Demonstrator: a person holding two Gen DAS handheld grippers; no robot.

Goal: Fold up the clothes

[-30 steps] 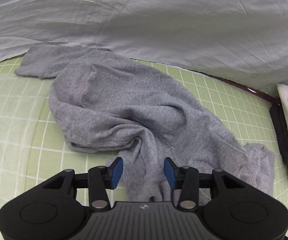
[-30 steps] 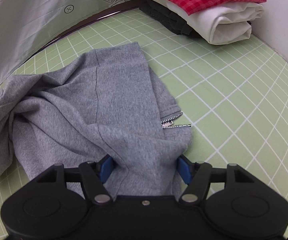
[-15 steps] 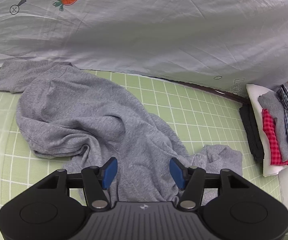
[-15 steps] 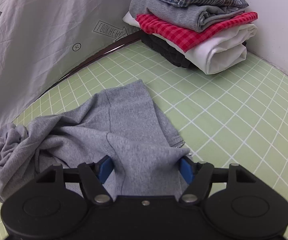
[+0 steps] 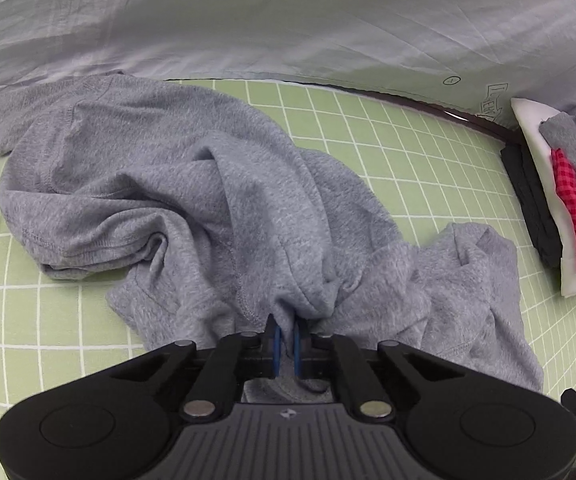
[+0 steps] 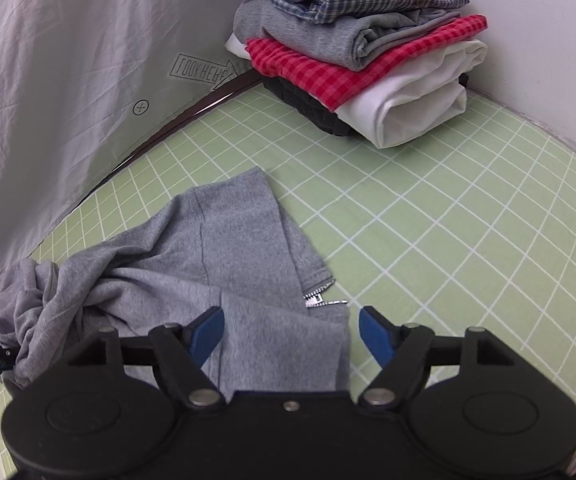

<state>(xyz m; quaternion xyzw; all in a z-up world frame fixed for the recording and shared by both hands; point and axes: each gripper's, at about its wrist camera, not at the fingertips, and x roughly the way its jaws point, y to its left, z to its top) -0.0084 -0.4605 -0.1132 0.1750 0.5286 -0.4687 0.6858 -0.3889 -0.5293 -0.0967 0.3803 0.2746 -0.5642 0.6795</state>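
Note:
A crumpled grey sweatshirt (image 5: 207, 200) lies spread on the green grid mat (image 5: 408, 140). My left gripper (image 5: 285, 322) is shut on a bunched fold of it near the front edge. In the right wrist view the same sweatshirt (image 6: 227, 248) shows a flat sleeve-like part and a metal zipper (image 6: 320, 298). My right gripper (image 6: 292, 320) hovers above that part, and its jaws are opening. The cloth lies below and between the blue pads (image 6: 207, 330), which do not press on it.
A stack of folded clothes (image 6: 360, 52) stands at the mat's far right corner against the white wall, with checked, grey, red, white and black layers. A pale printed sheet (image 5: 288, 20) hangs behind the mat. Bare mat (image 6: 468, 240) stretches right of the sweatshirt.
The left gripper's jaws have gone from wide apart to shut on a fold of the sweatshirt. The right gripper has risen, widened and let go of the cloth, so the folded stack shows more fully.

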